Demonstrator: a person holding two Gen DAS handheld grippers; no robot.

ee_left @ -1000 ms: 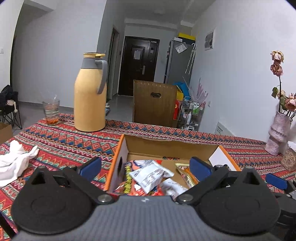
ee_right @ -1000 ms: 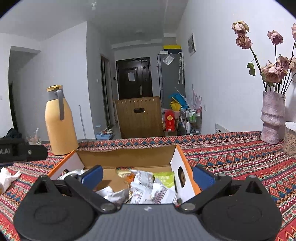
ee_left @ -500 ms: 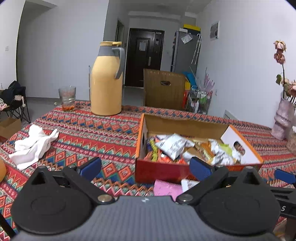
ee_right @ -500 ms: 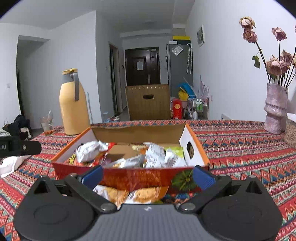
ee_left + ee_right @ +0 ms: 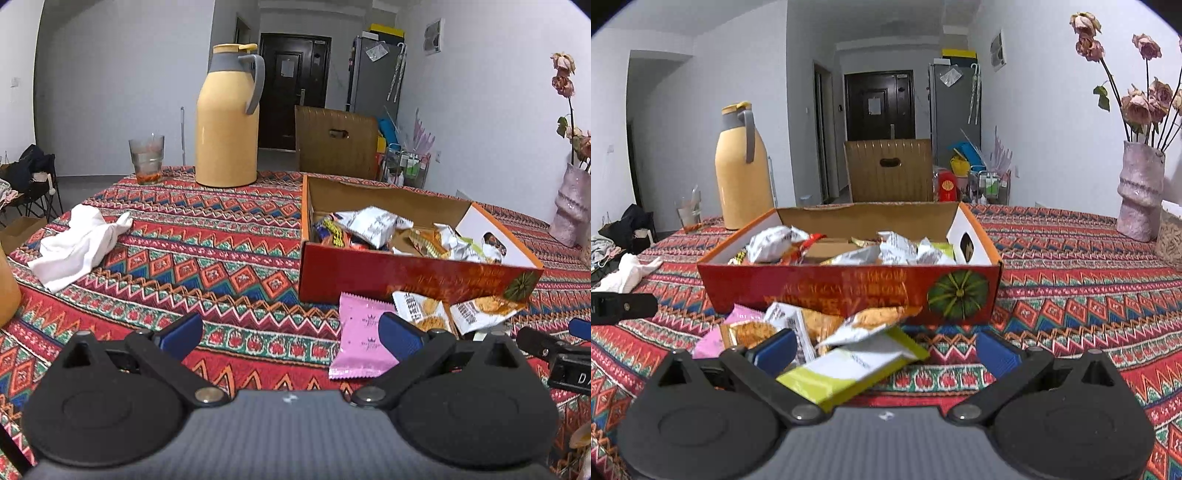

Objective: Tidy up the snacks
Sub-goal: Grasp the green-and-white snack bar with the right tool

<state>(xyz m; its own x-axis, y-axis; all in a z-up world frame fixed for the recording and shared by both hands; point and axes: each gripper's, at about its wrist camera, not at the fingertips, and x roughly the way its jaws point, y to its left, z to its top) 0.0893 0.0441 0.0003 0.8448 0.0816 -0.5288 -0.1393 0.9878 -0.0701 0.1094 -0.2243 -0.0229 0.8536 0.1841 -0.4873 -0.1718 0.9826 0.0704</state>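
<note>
The snack box [image 5: 849,291] sits mid-surface, stuffed with packets, and a few loose packets [image 5: 849,325] are lying right in front of it on the zigzag-patterned surface [image 5: 207,258]. Both the left gripper [image 5: 291,332] and right gripper [image 5: 886,349] are spread wide, holding nothing. Further out there's a yellow thermos [image 5: 227,122], a glass [image 5: 146,158], a white cloth [image 5: 81,240], a vase of dried roses [image 5: 1139,192], and a dark door [image 5: 879,105] down the hall.

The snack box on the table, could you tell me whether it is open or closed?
Open. The snack box has no lid over it, and silver snack packets show above its rim.

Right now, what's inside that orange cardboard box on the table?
The box holds crumpled snack packets: silver-white ones, some orange and green. Bare cardboard shows mid-box. Whatever lies beneath the packets is covered.
</note>
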